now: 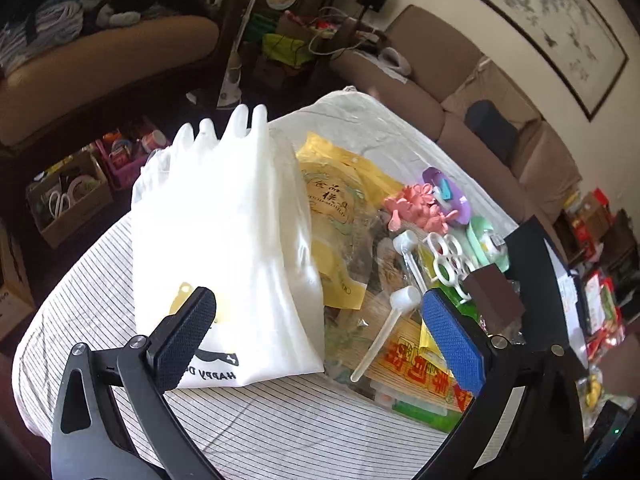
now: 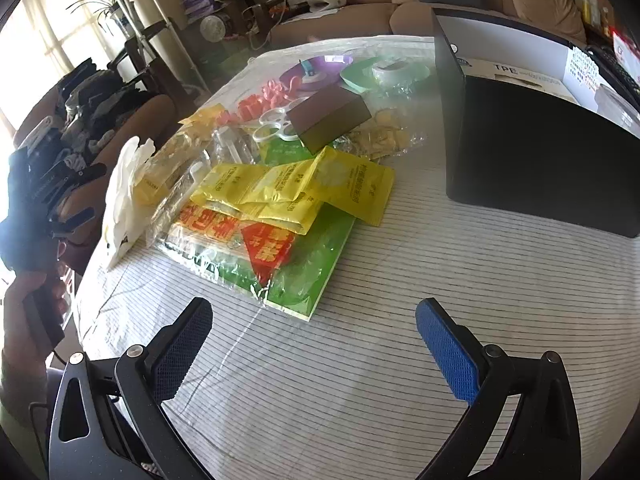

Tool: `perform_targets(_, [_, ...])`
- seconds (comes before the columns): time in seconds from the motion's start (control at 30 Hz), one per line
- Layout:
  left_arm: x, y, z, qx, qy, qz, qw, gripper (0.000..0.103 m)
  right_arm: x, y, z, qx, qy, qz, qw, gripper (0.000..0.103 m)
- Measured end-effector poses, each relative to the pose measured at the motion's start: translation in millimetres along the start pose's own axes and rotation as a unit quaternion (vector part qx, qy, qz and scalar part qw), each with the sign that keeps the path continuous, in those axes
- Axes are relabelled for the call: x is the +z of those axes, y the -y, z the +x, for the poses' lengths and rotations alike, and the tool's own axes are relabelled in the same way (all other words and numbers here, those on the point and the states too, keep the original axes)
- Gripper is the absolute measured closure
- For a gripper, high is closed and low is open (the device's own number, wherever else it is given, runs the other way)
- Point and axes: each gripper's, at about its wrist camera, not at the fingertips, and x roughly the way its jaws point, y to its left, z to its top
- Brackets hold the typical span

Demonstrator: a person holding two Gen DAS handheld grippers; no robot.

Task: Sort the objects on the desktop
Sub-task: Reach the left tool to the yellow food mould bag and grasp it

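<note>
A heap of small goods lies on the striped tablecloth (image 2: 360, 320). A white glove bag (image 1: 224, 248) stands at the left of the heap, right in front of my open left gripper (image 1: 316, 316). Beside it lie yellow packets (image 2: 304, 192), a green and red packet (image 2: 280, 256), white plastic spoons (image 1: 400, 308), a brown block (image 2: 328, 116), a white ring holder (image 1: 448, 256), pink clips (image 1: 416, 204) and a purple disc (image 2: 316, 68). My right gripper (image 2: 314, 328) hangs open over bare cloth in front of the heap, holding nothing.
A black open box (image 2: 536, 160) stands at the right of the table. Sofas (image 1: 460, 92) lie behind the table, with cluttered boxes (image 1: 68, 196) on the floor at the left. A person's hand (image 2: 28, 300) holds the left gripper's handle at the table's left edge.
</note>
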Motion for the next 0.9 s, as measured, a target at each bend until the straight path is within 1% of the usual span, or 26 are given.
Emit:
perform_targets(0.1, [-4, 8, 5, 0.007, -0.004, 0.017, 0.9998, 0.0, 0, 1, -1, 0.003, -0.003, 0.004, 1.0, 0.0])
perform_targets(0.2, [-8, 26, 9, -0.001, -0.005, 0.043, 0.9991, 0.0, -1, 3, -2, 0.019, -0.005, 0.018, 1.0, 0.0])
perform_targets(0.33, [-8, 53, 23, 0.004, -0.017, 0.092, 0.9956, 0.0, 0, 3, -7, 0.023, 0.001, 0.017, 1.0, 0.0])
perform_targets(0.4, [-1, 63, 30, 0.015, -0.01, 0.119, 0.9928, 0.0, 0, 5, -10, 0.028, 0.004, 0.018, 0.999, 0.0])
perform_targets(0.47, [8, 65, 37, 0.035, -0.005, 0.134, 0.9903, 0.001, -1, 8, -10, 0.036, 0.001, 0.023, 0.999, 0.0])
perform_targets(0.53, [16, 63, 52, 0.052, -0.016, 0.145, 0.988, 0.002, -2, 8, -12, 0.047, -0.002, 0.024, 0.999, 0.0])
perform_targets(0.57, [17, 63, 62, 0.06, -0.026, 0.149, 0.9867, 0.008, -2, 8, -12, 0.049, -0.001, 0.023, 0.999, 0.0])
perform_targets(0.6, [18, 62, 71, 0.071, -0.036, 0.154, 0.9848, 0.014, -2, 7, -13, 0.05, -0.002, 0.02, 0.999, 0.0])
perform_targets(0.63, [18, 63, 79, 0.085, -0.042, 0.164, 0.9819, 0.014, -2, 6, -12, 0.05, -0.003, 0.018, 0.999, 0.0])
perform_targets(0.67, [18, 65, 86, 0.101, -0.043, 0.18, 0.9776, 0.014, -2, 5, -11, 0.049, -0.005, 0.016, 0.999, 0.0])
perform_targets(0.73, [19, 72, 96, 0.122, -0.041, 0.208, 0.9696, 0.014, -2, 4, -9, 0.051, -0.008, 0.016, 0.999, 0.0])
perform_targets(0.87, [21, 79, 116, 0.149, -0.057, 0.233, 0.9593, 0.011, -1, 2, -5, 0.053, -0.014, 0.016, 0.998, 0.0])
perform_targets(0.9, [21, 81, 121, 0.156, -0.062, 0.238, 0.9568, 0.006, -1, 2, -4, 0.052, -0.016, 0.014, 0.998, 0.0])
